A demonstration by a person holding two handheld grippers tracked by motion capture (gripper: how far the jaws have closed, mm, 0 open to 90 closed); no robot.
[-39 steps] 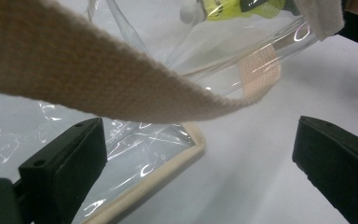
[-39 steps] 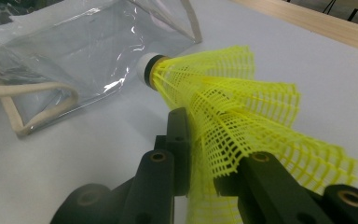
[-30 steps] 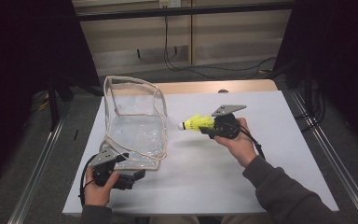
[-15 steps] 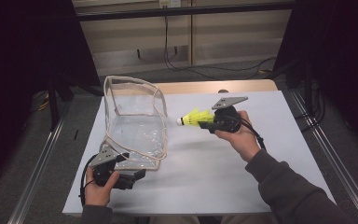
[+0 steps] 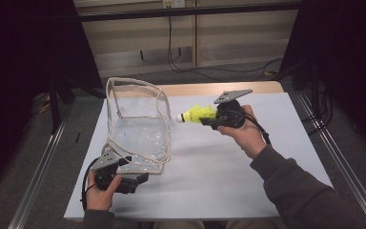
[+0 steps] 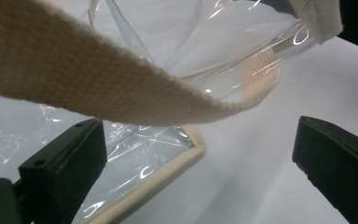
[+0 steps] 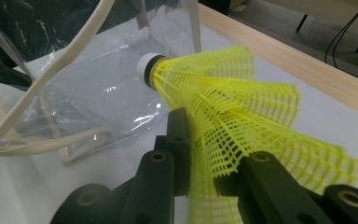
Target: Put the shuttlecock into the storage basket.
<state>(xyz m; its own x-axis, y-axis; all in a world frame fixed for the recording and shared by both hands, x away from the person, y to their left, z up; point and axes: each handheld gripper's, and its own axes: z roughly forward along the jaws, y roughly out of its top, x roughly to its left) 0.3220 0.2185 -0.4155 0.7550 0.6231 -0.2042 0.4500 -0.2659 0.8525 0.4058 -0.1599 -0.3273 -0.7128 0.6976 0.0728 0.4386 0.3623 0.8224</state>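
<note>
Here, the shuttlecock (image 5: 196, 114) is a bright yellow one with a netted plastic skirt, a white cap at its nose and a dark band just behind that cap. In the right gripper view its skirt (image 7: 242, 121) flares wide and is squeezed flat where the 2 black jaws meet it. The right gripper (image 5: 209, 120) has its jaws closed onto that skirt, holding the shuttlecock up off the table (image 5: 228, 162) with the nose pointing toward 9 o'clock in the high view. There is 1 shuttlecock, 1 clear bag (image 5: 136, 129), 2 grippers and 1 white-topped table.

Seen from the right gripper, the shuttlecock sticks out past the jaw tips toward 11 o'clock, its cap nearest the bag. In the high view the bag stands at 9 o'clock from the shuttlecock, close by but apart, transparent with cream webbing along its edges and a cream strap (image 6: 98, 88). The left gripper (image 5: 140, 177) rests at the bag's near corner, around 7 o'clock from the shuttlecock; its jaws stand wide apart, with the strap looping above them and nothing pinched.
</note>
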